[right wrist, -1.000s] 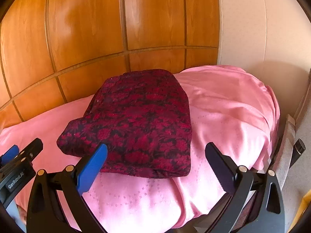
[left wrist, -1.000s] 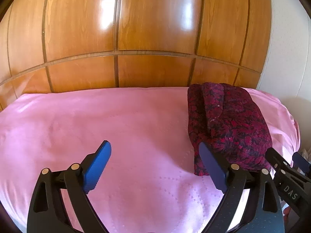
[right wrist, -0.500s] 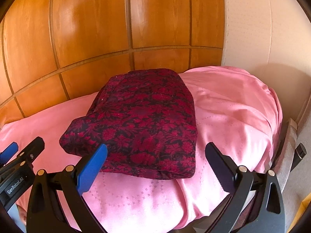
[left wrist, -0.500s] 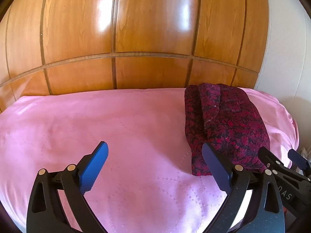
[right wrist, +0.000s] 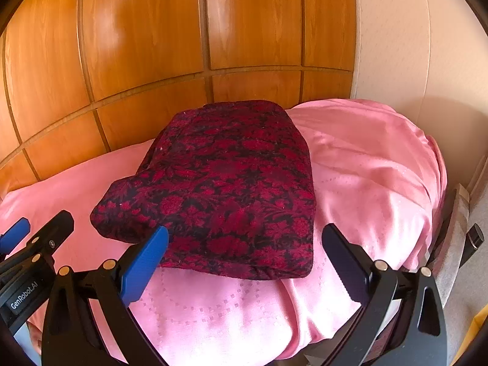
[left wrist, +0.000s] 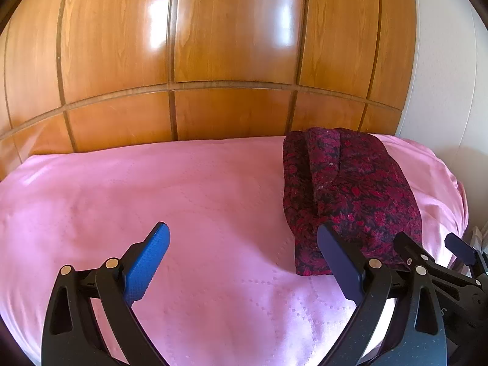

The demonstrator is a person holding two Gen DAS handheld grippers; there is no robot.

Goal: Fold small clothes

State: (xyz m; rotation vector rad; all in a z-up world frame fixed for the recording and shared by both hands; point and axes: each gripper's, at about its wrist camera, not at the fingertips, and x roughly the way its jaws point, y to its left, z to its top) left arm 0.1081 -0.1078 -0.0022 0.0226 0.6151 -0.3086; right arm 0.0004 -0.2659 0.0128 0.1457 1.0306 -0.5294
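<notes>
A dark red and black flowered garment (right wrist: pixel 225 183) lies folded into a thick rectangle on the pink bedspread (right wrist: pixel 366 164). In the left wrist view the garment (left wrist: pixel 350 195) sits at the right, with its folded layers facing left. My left gripper (left wrist: pixel 244 250) is open and empty above the bare spread, to the left of the garment. My right gripper (right wrist: pixel 244 250) is open and empty, just in front of the garment's near edge. The right gripper also shows in the left wrist view (left wrist: pixel 433 256), and the left gripper in the right wrist view (right wrist: pixel 36 238).
A glossy wooden panelled wall (left wrist: pixel 231 61) runs behind the bed. A pale wall (right wrist: pixel 411 45) stands at the right. The spread (left wrist: pixel 152 189) drops off at the right edge beside a grey strip (right wrist: pixel 454 235) and floor.
Both grippers have drawn back slightly from the garment and stay open. The garment has not moved.
</notes>
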